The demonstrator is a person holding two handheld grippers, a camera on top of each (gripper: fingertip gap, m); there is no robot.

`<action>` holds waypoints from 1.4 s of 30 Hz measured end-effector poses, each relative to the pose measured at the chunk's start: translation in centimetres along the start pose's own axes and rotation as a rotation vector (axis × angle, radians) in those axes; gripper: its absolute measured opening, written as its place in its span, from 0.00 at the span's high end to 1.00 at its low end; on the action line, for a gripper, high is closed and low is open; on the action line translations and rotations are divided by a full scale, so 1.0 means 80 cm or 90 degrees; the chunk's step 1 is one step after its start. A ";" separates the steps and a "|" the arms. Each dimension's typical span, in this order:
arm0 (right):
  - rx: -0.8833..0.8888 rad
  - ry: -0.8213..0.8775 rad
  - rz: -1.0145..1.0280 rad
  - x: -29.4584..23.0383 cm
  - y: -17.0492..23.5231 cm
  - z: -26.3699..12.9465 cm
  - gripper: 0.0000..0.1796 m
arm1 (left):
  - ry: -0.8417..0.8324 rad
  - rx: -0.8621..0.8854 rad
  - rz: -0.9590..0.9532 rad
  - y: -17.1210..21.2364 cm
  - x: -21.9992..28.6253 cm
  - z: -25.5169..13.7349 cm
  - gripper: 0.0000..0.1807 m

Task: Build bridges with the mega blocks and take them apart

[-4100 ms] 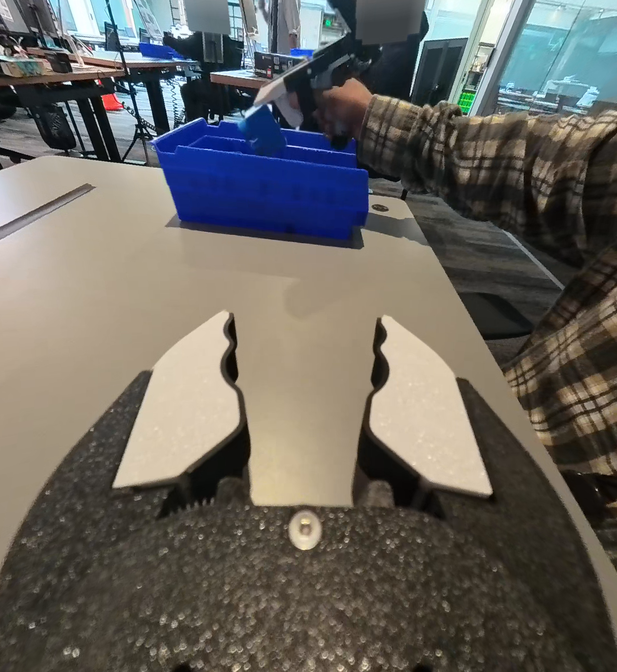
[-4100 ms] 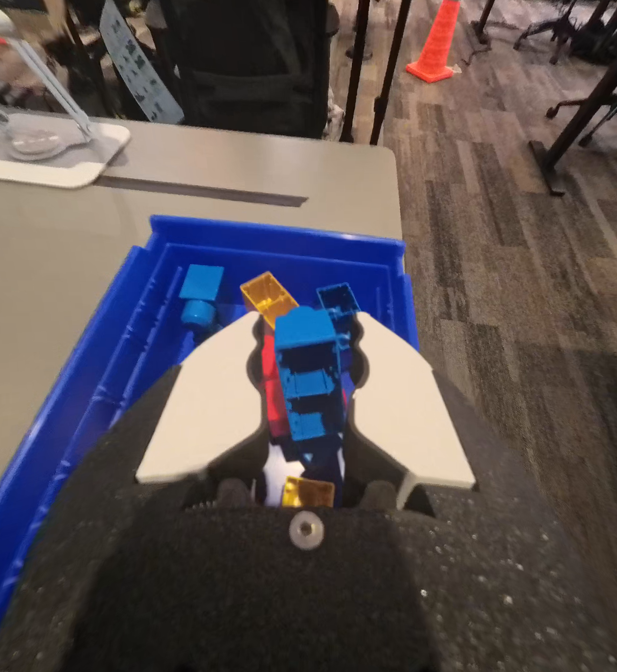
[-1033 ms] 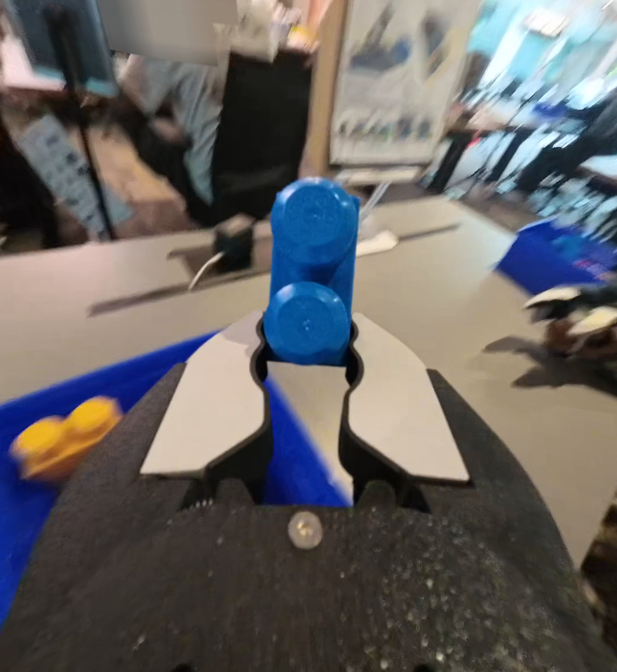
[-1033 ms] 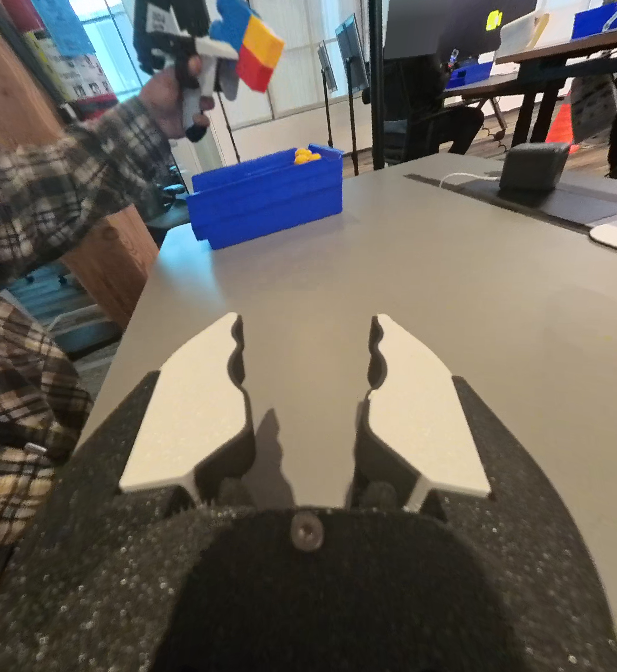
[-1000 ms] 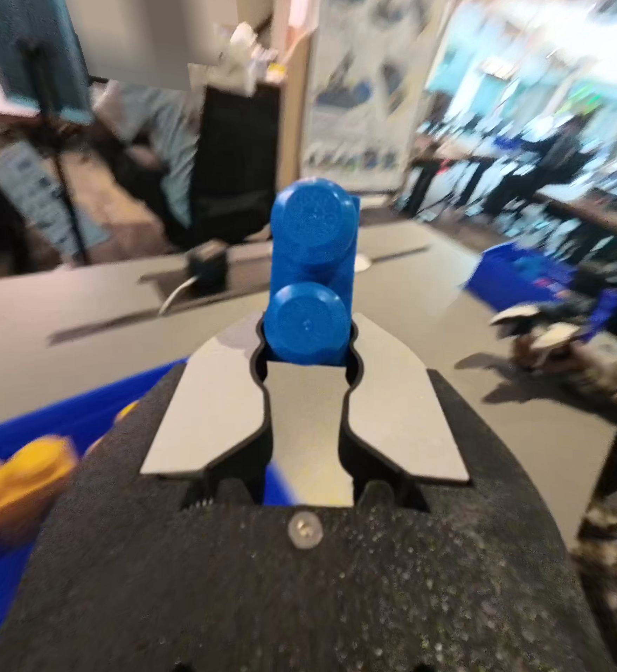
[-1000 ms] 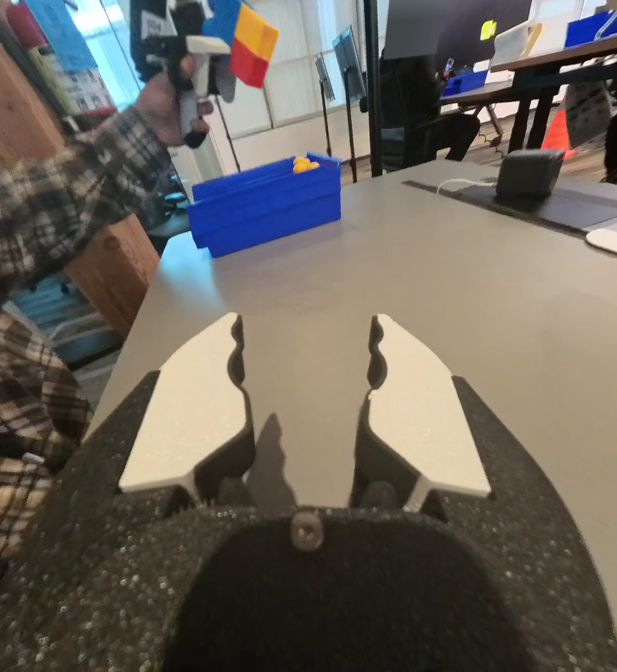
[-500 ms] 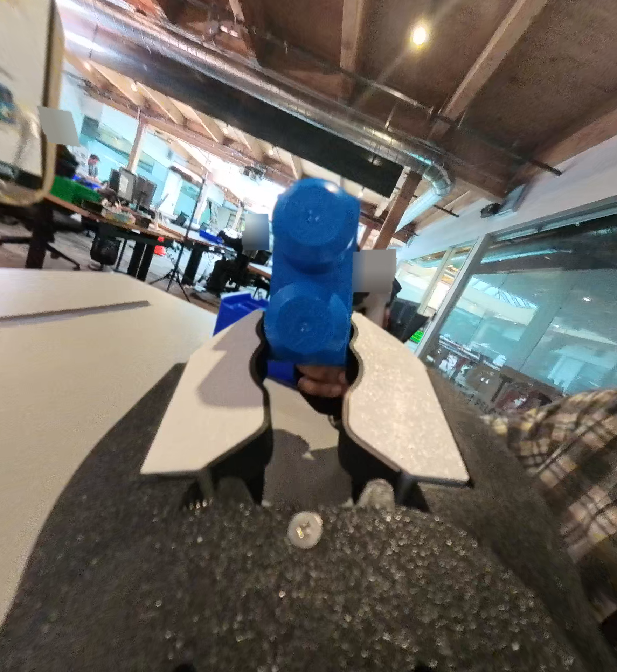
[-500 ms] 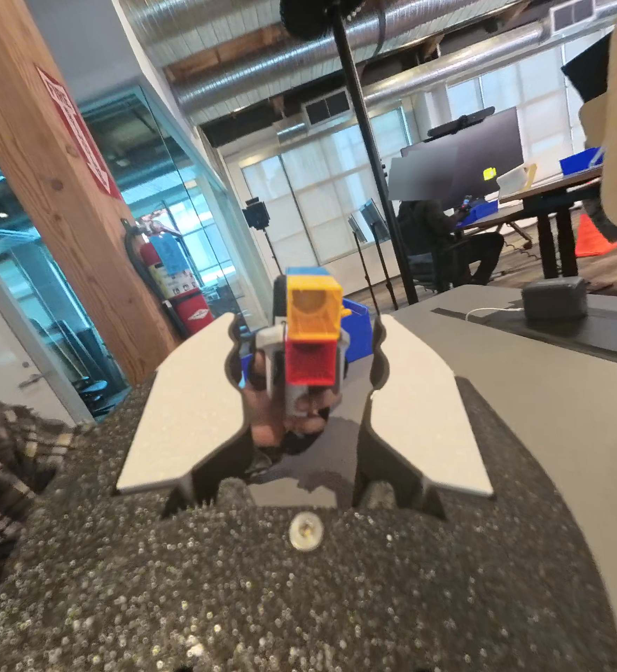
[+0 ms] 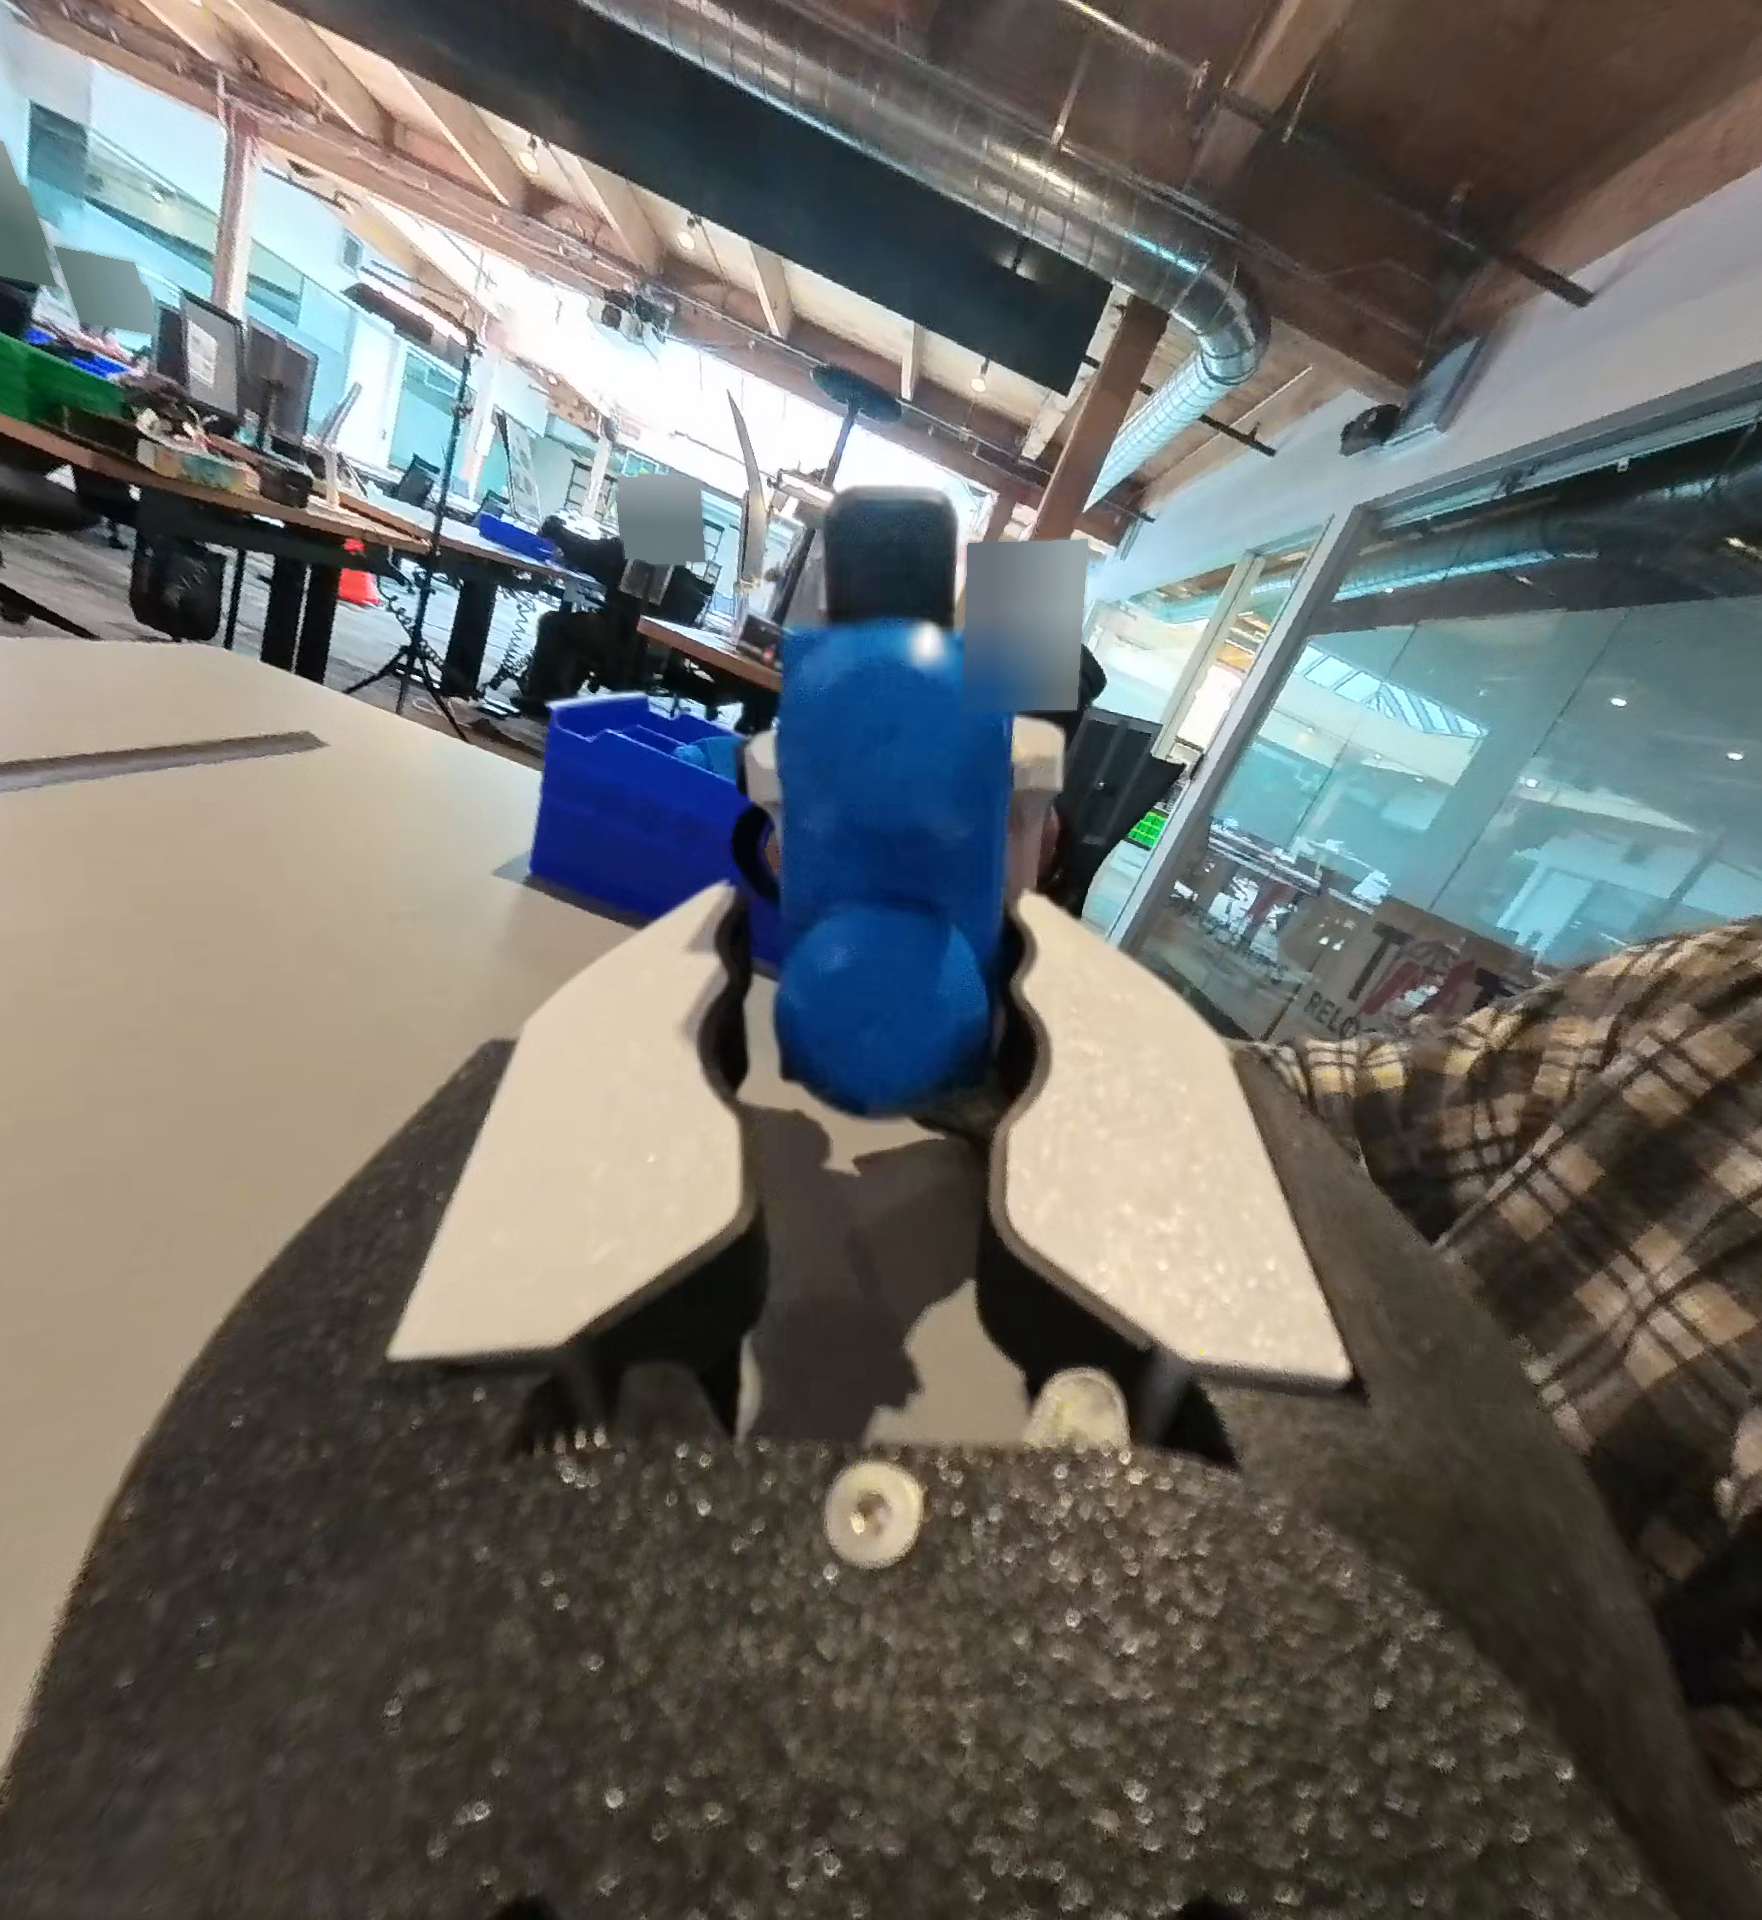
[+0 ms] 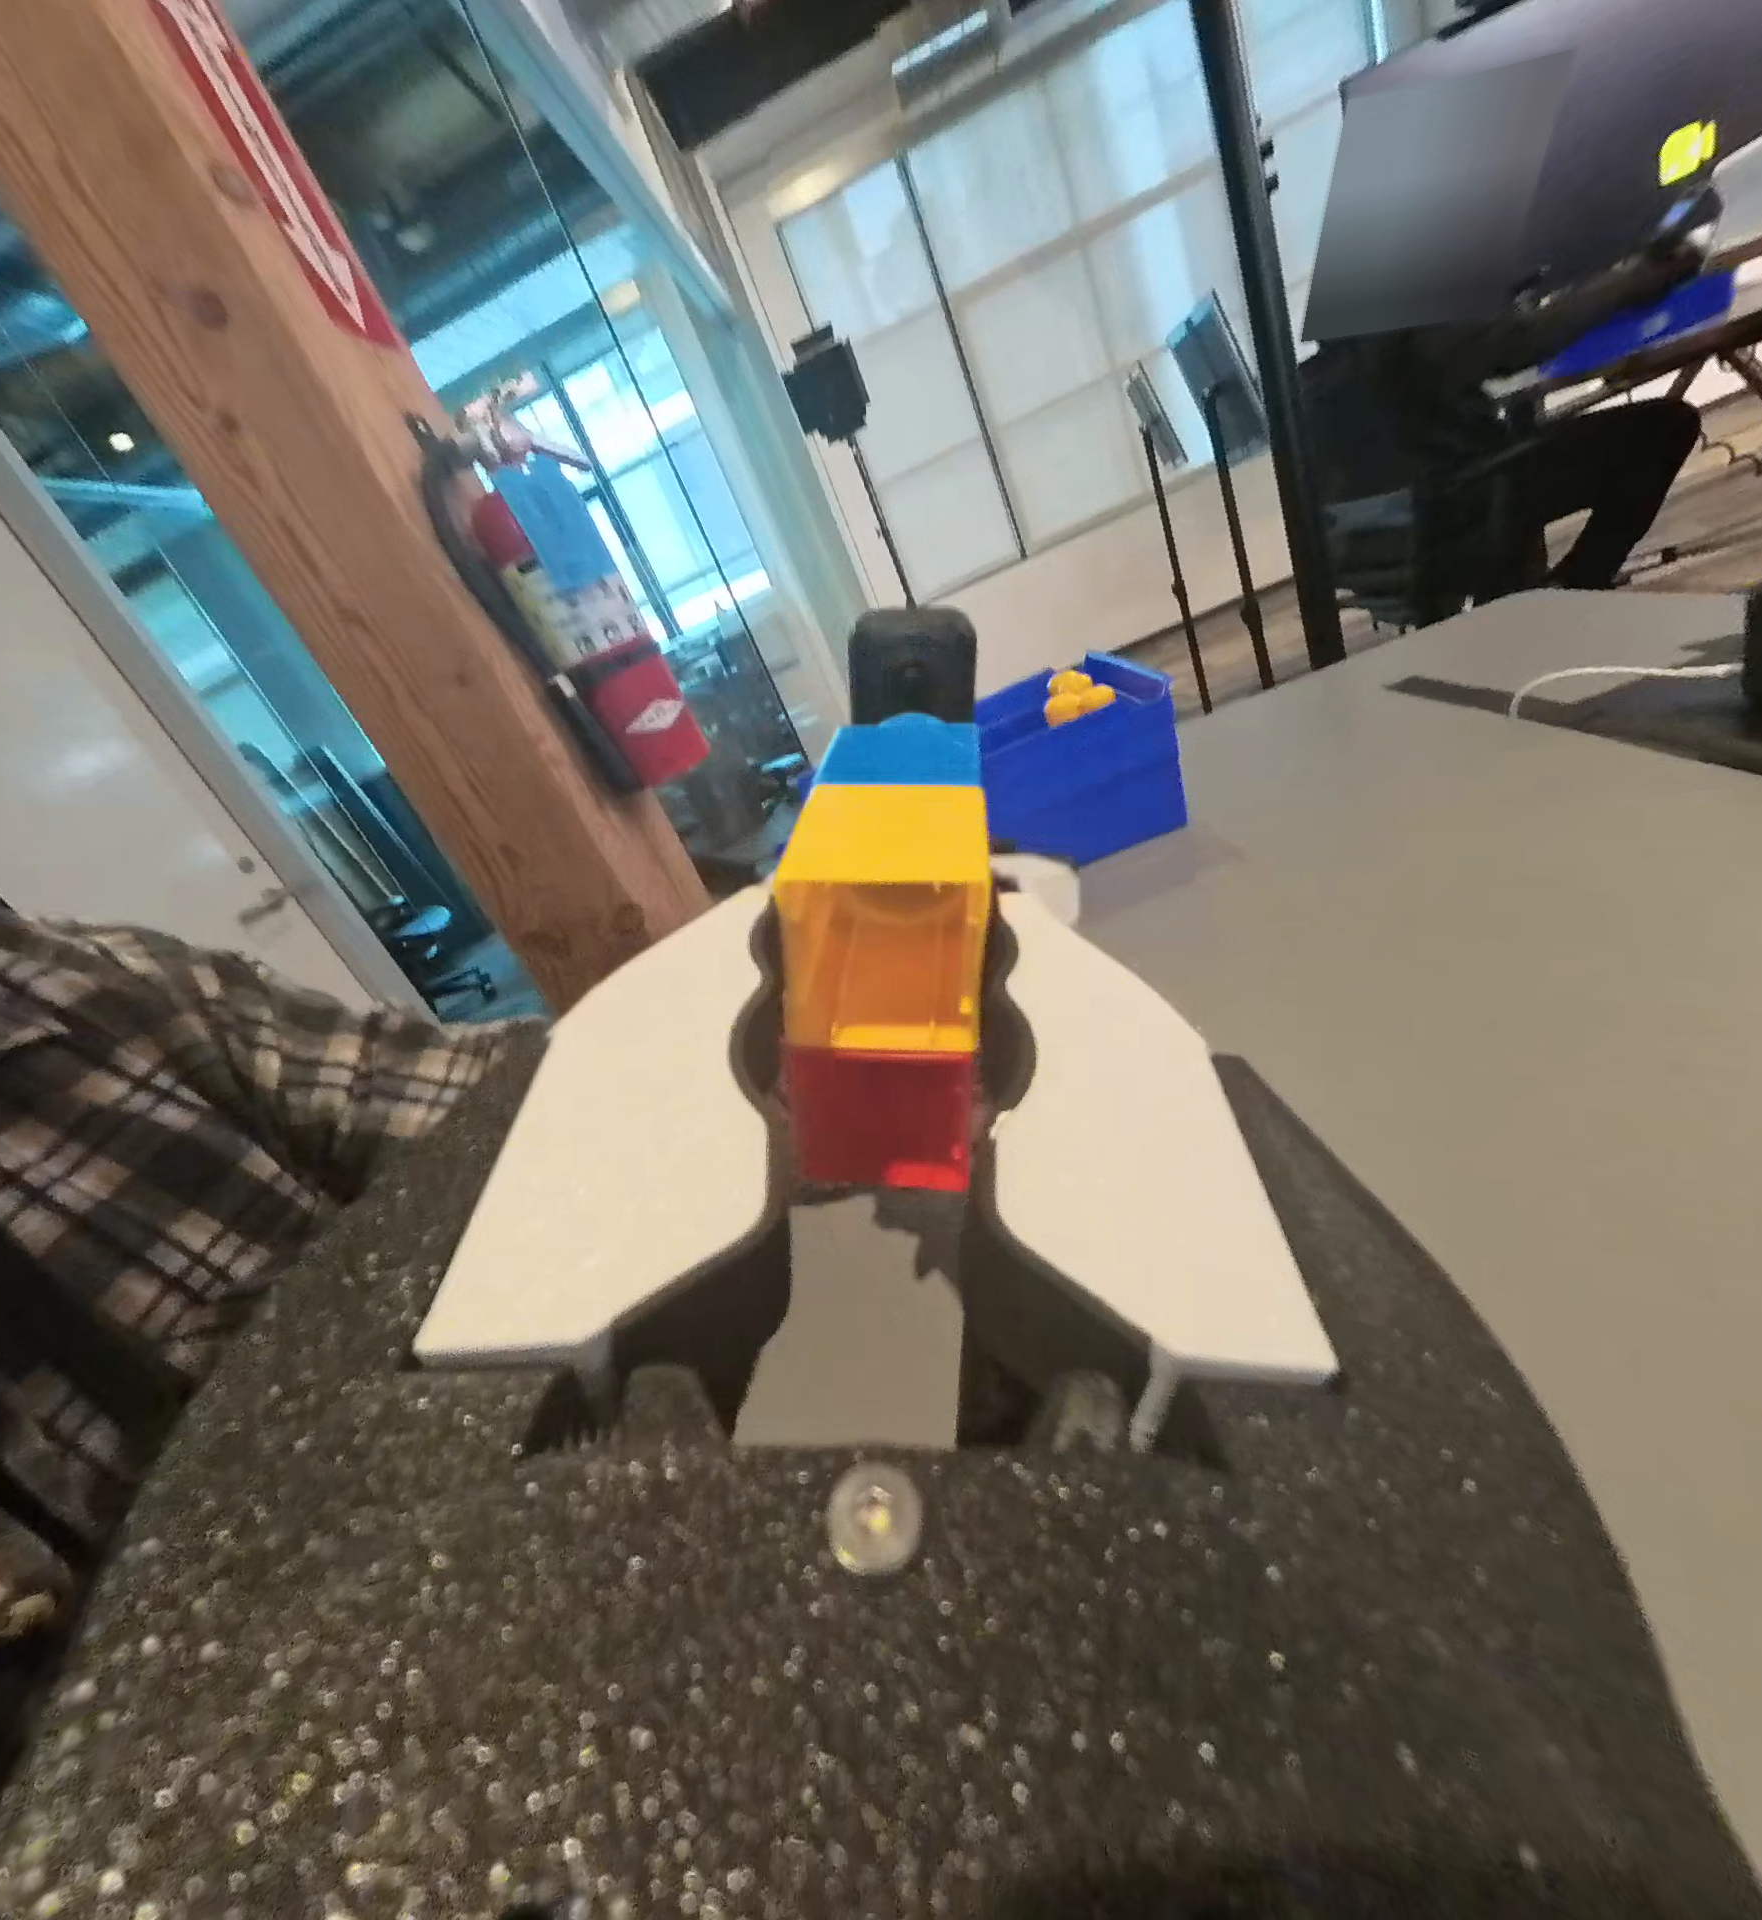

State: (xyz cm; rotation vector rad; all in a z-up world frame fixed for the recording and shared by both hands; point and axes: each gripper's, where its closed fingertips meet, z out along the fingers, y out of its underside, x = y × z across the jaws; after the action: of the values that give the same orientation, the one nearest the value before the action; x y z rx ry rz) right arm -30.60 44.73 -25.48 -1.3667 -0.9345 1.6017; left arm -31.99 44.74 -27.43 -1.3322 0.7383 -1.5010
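Half a second ago the right tongs (image 10: 882, 1023) stood spread wide with the block stack a little way ahead of them; now their fingers have closed in on the stack's far end, pressing the yellow block (image 10: 885, 914) and red block (image 10: 882, 1117) from both sides. The left tongs (image 9: 875, 982) were gripping the blue block (image 9: 892, 862) tightly then; now their fingers sit a little wider, the right one against the block, a thin gap at the left, so whether they still pinch it cannot be told. The two pairs of tongs have come together end to end above the grey bench (image 9: 181, 935), each camera looking straight at the other.

Count: one stack of three blocks, blue (image 10: 898, 753), yellow and red, held between the two tongs. Two blue bins: in the left wrist view one bin (image 9: 638, 821) sits at 11 o'clock from the stack, something pale blue showing inside; in the right wrist view the other bin (image 10: 1090, 784) sits at 1 o'clock, with yellow pieces (image 10: 1069, 696) heaped in it, too small to count. Two plaid sleeves, one at 3 o'clock in the left view (image 9: 1583, 1195), one at 9 o'clock in the right (image 10: 129, 1091). One red fire extinguisher (image 10: 586, 634) hangs on a wooden post (image 10: 264, 416).
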 end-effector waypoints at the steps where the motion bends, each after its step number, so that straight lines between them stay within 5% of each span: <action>1: -0.013 -0.001 -0.001 0.000 0.004 -0.001 0.80 | -0.003 -0.001 0.007 -0.003 -0.001 -0.003 0.73; 7: -0.060 -0.022 0.010 -0.004 0.024 0.006 0.80 | 0.018 -0.061 0.041 0.006 0.007 -0.005 0.70; 9: -0.072 -0.023 0.007 -0.004 0.030 0.008 0.80 | 0.032 -0.074 0.045 0.010 0.012 -0.005 0.79; 13: -0.041 -0.023 -0.023 0.002 0.025 0.007 0.79 | -0.001 -0.051 0.059 0.003 0.009 -0.005 0.80; 15: -0.035 -0.004 -0.021 0.011 0.025 0.004 0.66 | -0.009 -0.001 0.043 -0.013 0.007 -0.013 0.80; 19: -0.059 -0.021 -0.016 0.010 0.038 0.011 0.66 | -0.010 0.025 0.029 -0.021 0.002 -0.024 0.80; 22: -0.086 -0.028 -0.011 0.007 0.050 0.022 0.69 | 0.003 0.018 0.031 -0.015 0.008 -0.016 0.80; 24: -0.094 -0.040 0.002 0.002 0.053 0.025 0.80 | 0.001 0.012 0.038 -0.011 0.010 -0.011 0.80; 28: -0.111 -0.012 0.016 0.004 0.046 0.016 0.80 | -0.013 0.029 0.048 -0.017 0.008 -0.017 0.80; 31: -0.039 0.036 0.051 0.023 0.014 -0.021 0.80 | -0.020 0.142 0.016 -0.058 -0.001 -0.053 0.80; 37: 0.001 0.188 -0.003 0.020 -0.035 -0.098 0.80 | -0.059 0.102 0.053 -0.052 -0.009 -0.056 0.80; 42: -0.038 0.557 -0.086 0.017 -0.088 -0.302 0.80 | -0.061 0.048 0.070 -0.033 -0.003 -0.034 0.80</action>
State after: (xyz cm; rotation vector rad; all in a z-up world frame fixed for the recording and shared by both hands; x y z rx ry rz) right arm -5.96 49.45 -22.88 -1.7650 -0.5120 0.7270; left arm -35.35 45.50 -25.75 -1.2774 0.6765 -1.3547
